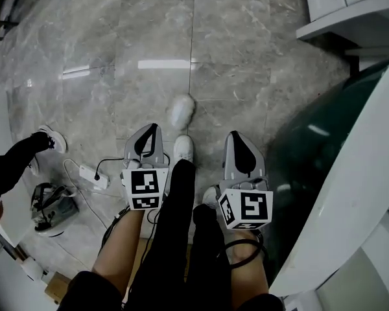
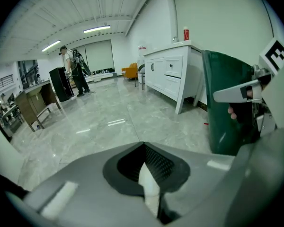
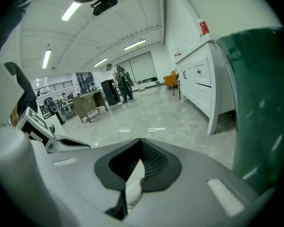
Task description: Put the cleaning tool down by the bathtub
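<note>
Both grippers hang in front of my legs over a grey marble floor. My left gripper (image 1: 152,128) is shut, its jaws pressed together with nothing between them, as the left gripper view (image 2: 143,144) also shows. My right gripper (image 1: 236,135) is likewise shut and holds nothing (image 3: 141,141). The bathtub (image 1: 350,173), dark green outside with a white rim, stands close on the right, beside the right gripper; its green wall fills the right of both gripper views (image 2: 225,103) (image 3: 260,103). I see no cleaning tool in either gripper.
A white cabinet (image 1: 350,5) stands beyond the tub. On the floor to the left lie a power strip (image 1: 91,173) with cable and a small grey device (image 1: 48,209). Another person's dark sleeve (image 1: 13,164) and shoe (image 1: 52,138) are at far left.
</note>
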### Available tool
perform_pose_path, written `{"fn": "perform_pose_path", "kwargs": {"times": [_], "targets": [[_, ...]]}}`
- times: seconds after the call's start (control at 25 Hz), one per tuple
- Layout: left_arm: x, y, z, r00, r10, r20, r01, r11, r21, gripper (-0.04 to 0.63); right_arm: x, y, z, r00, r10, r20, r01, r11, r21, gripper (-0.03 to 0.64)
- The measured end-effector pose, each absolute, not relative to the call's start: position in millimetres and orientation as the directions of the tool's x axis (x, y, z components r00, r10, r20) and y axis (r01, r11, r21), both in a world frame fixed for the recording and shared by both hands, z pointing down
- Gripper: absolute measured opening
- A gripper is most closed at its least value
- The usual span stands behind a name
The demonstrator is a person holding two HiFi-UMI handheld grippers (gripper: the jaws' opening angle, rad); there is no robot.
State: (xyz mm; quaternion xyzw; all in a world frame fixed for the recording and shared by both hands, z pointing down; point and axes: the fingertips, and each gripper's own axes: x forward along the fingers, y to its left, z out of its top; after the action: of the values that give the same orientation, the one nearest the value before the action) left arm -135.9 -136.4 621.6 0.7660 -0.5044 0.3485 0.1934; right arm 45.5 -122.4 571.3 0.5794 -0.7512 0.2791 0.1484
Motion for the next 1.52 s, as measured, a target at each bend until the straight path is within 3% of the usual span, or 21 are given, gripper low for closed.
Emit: {"fn": "perform_pose_path", "kwargs": {"times": [1.52], "targets": [[-107.7, -129.1, 287.7, 0.302, -0.825, 0.478, -0.929, -0.368, -0.048, 0.002, 70.2, -109.3, 267.2, -0.324, -0.884, 0.336, -0.939, 0.259, -0.224, 0.023]]}}
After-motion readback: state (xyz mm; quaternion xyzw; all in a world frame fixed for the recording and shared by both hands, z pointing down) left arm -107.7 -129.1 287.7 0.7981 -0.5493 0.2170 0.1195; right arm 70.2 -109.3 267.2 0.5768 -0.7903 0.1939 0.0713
